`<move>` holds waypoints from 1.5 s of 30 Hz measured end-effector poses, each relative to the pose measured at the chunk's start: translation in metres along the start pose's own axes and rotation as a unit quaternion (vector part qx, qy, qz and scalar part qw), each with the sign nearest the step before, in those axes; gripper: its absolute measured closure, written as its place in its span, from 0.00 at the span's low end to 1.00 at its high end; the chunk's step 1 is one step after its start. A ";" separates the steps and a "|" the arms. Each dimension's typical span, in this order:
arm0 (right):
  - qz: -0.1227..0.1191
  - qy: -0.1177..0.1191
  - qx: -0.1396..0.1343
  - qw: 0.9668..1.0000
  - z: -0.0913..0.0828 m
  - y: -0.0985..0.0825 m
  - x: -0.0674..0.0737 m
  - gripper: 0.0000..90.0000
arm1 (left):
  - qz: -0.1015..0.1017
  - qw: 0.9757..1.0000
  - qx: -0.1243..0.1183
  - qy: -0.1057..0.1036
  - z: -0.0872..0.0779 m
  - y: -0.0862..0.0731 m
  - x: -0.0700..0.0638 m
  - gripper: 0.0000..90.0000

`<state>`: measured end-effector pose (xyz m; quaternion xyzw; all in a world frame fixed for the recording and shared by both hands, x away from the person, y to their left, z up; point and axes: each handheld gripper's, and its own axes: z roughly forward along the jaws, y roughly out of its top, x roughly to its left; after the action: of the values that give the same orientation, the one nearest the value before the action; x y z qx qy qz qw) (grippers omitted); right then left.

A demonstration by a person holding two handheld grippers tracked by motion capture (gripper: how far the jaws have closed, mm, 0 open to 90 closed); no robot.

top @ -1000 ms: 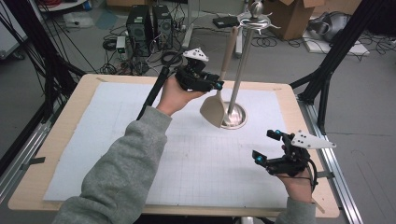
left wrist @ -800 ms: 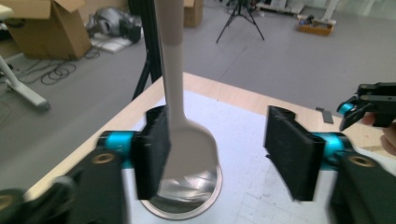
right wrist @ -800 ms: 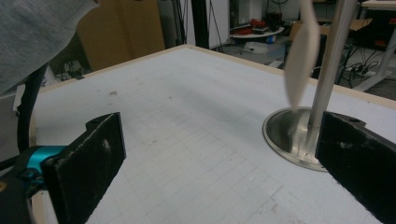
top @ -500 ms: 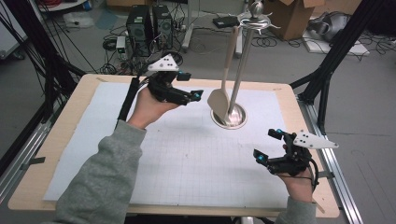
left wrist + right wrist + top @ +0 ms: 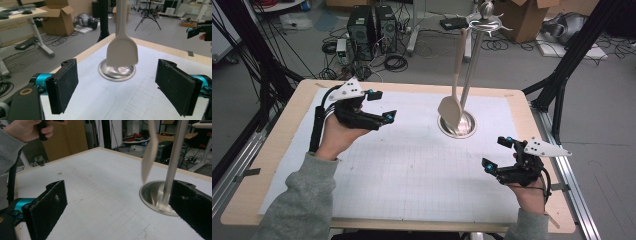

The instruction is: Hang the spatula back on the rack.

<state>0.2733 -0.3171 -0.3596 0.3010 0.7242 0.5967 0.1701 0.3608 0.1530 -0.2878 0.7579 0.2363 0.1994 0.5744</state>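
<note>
Jaws of the left gripper (image 5: 384, 106) stand apart, clear of the hanging spatula (image 5: 451, 107).

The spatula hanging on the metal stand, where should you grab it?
Probably low on the spatula, across its flat blade. The blade hangs free above the stand's base, broad face toward the left gripper, whose open jaws could come level from the left and close on its two side edges.

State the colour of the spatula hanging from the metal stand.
The spatula is pale beige, almost cream; the left gripper view shows it best.
</note>
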 end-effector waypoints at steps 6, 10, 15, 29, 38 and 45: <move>-0.003 -0.012 -0.004 1.000 -0.001 0.001 0.003 0.01 | -0.009 0.999 -0.011 0.037 -0.032 -0.026 0.005 0.21; -0.006 -0.016 -0.007 1.000 -0.001 0.002 0.004 0.01 | -0.019 0.998 -0.011 0.053 -0.051 -0.044 0.008 0.21; -0.010 -0.020 -0.009 1.000 0.000 0.004 0.005 0.01 | -0.032 0.997 -0.015 0.066 -0.070 -0.063 0.010 0.20; -0.016 -0.031 -0.011 0.999 0.003 0.005 0.004 0.01 | -0.063 0.993 -0.007 0.102 -0.102 -0.104 0.017 0.20; -0.018 -0.036 -0.014 0.999 0.004 0.005 0.004 0.01 | -0.067 0.991 -0.018 0.118 -0.119 -0.120 0.015 0.20; -0.019 -0.035 -0.013 0.999 0.006 0.005 0.003 0.01 | -0.064 0.990 -0.008 0.126 -0.127 -0.134 0.012 0.20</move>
<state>0.2752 -0.3102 -0.3558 0.3058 0.7155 0.5918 0.2105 0.2804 0.2892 -0.3840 0.7057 0.3533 0.2578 0.5574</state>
